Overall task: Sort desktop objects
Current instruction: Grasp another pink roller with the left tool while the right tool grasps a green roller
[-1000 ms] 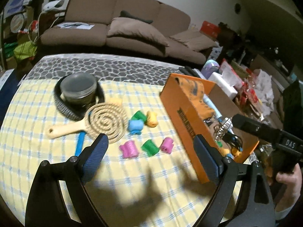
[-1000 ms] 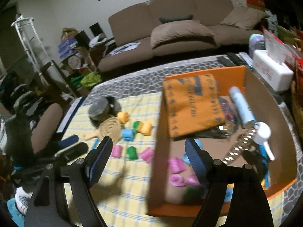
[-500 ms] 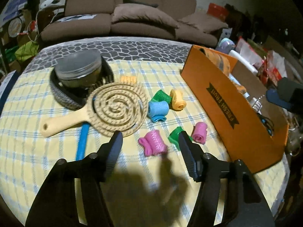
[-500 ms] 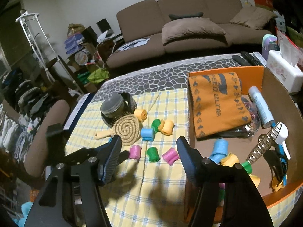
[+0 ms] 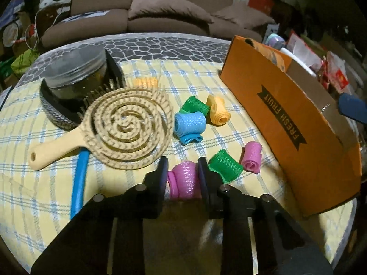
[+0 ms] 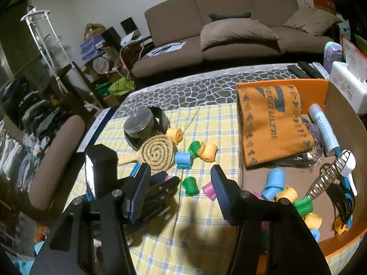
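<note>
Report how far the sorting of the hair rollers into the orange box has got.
Done: several rollers already lie in the orange box beside a spray bottle. In hand: the left claw has just been closing and now pinches a pink roller; the right claw hangs open and empty. Left: a green roller, a second pink roller, the blue roller, further green and orange ones, plus the spiral brush.

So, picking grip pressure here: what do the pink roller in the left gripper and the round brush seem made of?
Pink roller: looks like soft ribbed plastic mesh, matte, rolled into a tube. Round brush: pale tan, maybe wood or matte plastic, judging by its rigid spiral openwork; can't tell which.
</note>
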### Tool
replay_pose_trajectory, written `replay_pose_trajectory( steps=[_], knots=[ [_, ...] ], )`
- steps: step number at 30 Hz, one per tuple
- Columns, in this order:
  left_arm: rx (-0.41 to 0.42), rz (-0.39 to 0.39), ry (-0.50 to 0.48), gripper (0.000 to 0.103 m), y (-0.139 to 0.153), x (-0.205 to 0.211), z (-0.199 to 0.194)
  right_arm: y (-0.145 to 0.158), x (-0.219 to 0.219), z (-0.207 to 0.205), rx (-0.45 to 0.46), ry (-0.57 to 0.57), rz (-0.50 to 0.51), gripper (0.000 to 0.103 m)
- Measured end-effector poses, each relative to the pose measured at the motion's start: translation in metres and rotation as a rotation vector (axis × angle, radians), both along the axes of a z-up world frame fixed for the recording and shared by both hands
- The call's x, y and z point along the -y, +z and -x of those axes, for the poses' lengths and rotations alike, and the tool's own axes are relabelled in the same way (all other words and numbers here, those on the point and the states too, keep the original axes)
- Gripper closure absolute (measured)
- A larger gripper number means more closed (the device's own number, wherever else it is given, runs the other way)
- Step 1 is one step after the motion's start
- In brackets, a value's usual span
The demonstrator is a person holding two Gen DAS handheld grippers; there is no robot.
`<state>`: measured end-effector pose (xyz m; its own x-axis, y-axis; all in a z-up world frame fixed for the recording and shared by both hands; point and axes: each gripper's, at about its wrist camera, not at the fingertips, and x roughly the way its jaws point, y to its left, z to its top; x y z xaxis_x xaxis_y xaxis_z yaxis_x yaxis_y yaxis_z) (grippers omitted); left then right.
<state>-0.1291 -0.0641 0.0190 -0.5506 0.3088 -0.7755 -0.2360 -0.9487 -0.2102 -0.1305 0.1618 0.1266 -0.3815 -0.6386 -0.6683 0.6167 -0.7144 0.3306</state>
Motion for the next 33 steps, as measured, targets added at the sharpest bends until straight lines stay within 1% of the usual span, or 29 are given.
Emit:
replay_pose_trajectory(
  steps=[3,7,11,15,17,25,27,28,30,33],
  knots=[
    [0.000,-0.030,0.034,0.084,0.013,0.015,-0.009,-0.003,0.007,0.000,0.005,0.003,0.000,0.051],
    [-0.008,-0.072,0.089,0.084,0.031,0.039,-0.021,-0.010,0.025,0.000,0.004,0.029,-0.021,0.052],
    [-0.030,-0.105,0.135,0.084,0.049,0.064,-0.027,-0.030,0.050,0.001,0.004,0.055,-0.094,0.056],
    [-0.045,-0.130,0.153,0.084,0.060,0.081,-0.027,-0.049,0.071,0.008,-0.003,0.069,-0.170,0.061],
    [-0.051,-0.138,0.160,0.084,0.062,0.087,-0.025,-0.060,0.081,0.012,-0.015,0.069,-0.231,0.061],
    [-0.058,-0.190,0.177,0.084,0.065,0.100,-0.021,-0.102,0.098,0.017,-0.004,0.090,-0.375,0.065],
    [-0.058,-0.188,0.177,0.084,0.066,0.100,-0.022,-0.113,0.099,0.017,0.010,0.103,-0.404,0.069],
    [-0.058,-0.189,0.177,0.084,0.066,0.100,-0.021,-0.114,0.098,0.016,0.001,0.103,-0.398,0.069],
    [-0.059,-0.189,0.175,0.084,0.067,0.099,-0.022,-0.113,0.096,0.017,0.003,0.102,-0.391,0.077],
    [-0.065,-0.187,0.166,0.084,0.070,0.096,-0.023,-0.110,0.092,0.017,0.009,0.102,-0.365,0.077]
  ],
)
